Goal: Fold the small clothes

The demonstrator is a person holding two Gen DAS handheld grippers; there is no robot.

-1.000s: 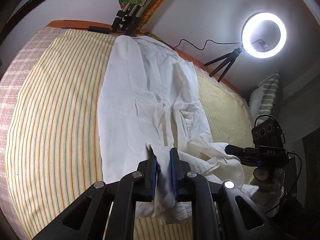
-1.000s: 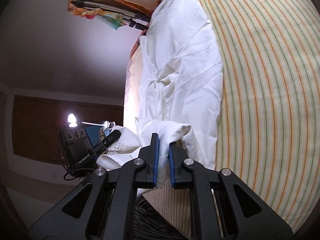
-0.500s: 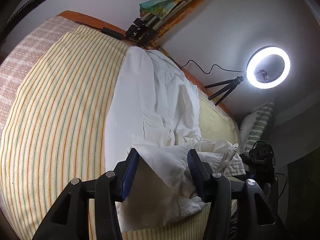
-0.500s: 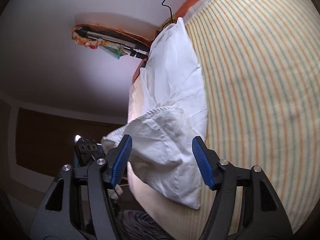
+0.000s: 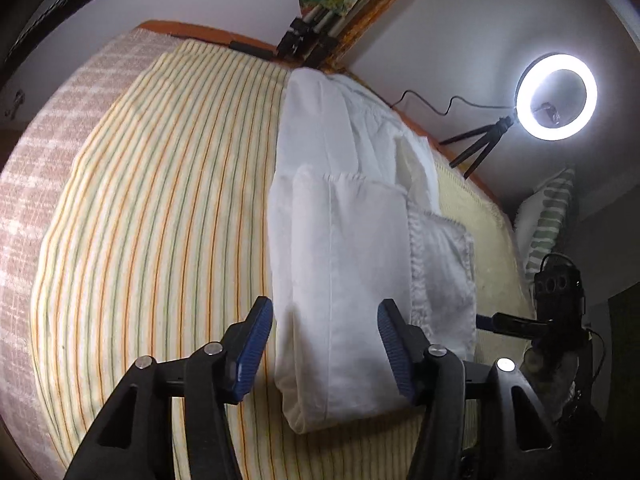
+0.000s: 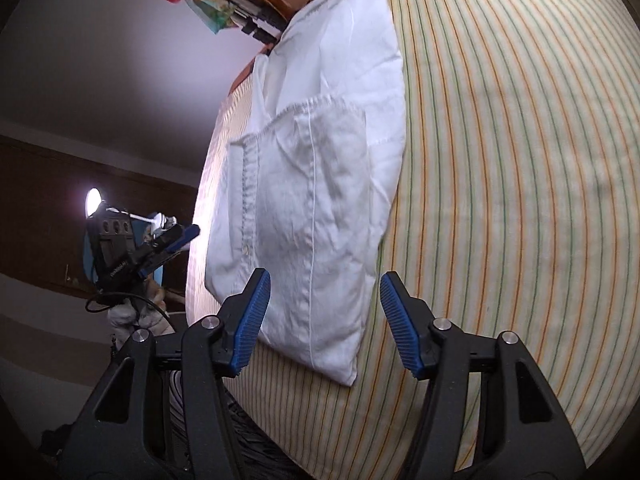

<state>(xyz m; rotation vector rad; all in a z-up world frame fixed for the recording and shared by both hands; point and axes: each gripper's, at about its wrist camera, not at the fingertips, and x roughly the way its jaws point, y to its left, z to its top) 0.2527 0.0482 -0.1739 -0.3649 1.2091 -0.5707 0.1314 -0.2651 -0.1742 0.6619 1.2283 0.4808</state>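
Observation:
A white garment (image 5: 352, 248) lies on the striped bed, its near part folded back over the rest, with a seam down the top layer. It also shows in the right wrist view (image 6: 320, 184). My left gripper (image 5: 326, 346) is open and empty, hovering just above the near folded edge. My right gripper (image 6: 322, 322) is open and empty, also over the near edge. The other gripper shows at the bed's side in each view: the right one in the left wrist view (image 5: 548, 308), the left one in the right wrist view (image 6: 132, 248).
The yellow striped bedsheet (image 5: 152, 216) covers the bed. A lit ring light on a tripod (image 5: 556, 98) stands by the wall. Folded tripods (image 5: 316, 36) lean at the headboard. A striped pillow (image 5: 548, 216) sits at the right.
Both grippers were shut on the garment's edge one second ago. They carried it over, opened and let it drop. The folded layer now lies flat and both grippers have drawn back.

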